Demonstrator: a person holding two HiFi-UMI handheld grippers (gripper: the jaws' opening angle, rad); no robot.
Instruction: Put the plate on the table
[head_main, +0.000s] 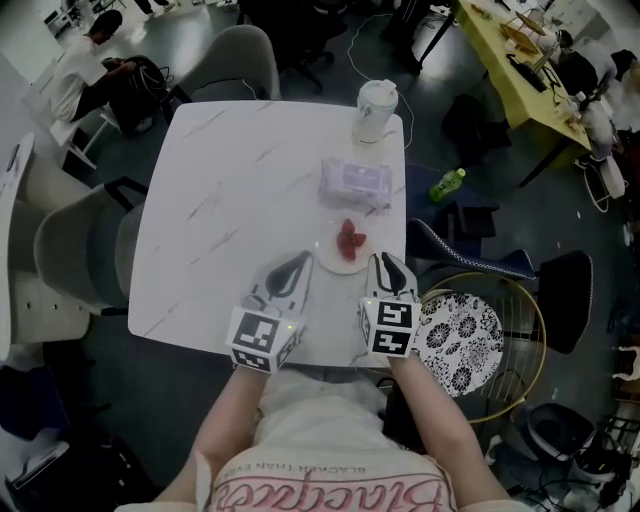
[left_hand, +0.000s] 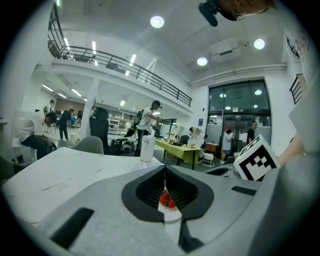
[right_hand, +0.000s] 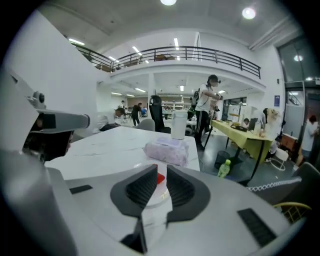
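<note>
A small white plate (head_main: 330, 262) with red strawberries (head_main: 349, 240) rests on the white marble table (head_main: 230, 200) near its front edge. My left gripper (head_main: 298, 258) lies on the table just left of the plate, its jaws shut with tips meeting and nothing between them. My right gripper (head_main: 388, 258) sits at the plate's right rim, open by a narrow gap. In the left gripper view the strawberries (left_hand: 166, 200) show behind the shut gripper (left_hand: 164, 167). In the right gripper view the plate (right_hand: 159, 197) and a strawberry (right_hand: 161, 178) show through the gripper's (right_hand: 161, 170) gap.
A pack of wipes (head_main: 354, 182) lies beyond the plate, and a lidded cup (head_main: 376, 108) stands at the table's far right corner. A patterned round chair (head_main: 460, 340) is to my right, grey chairs (head_main: 75, 250) to the left. A green bottle (head_main: 447, 184) lies on the floor.
</note>
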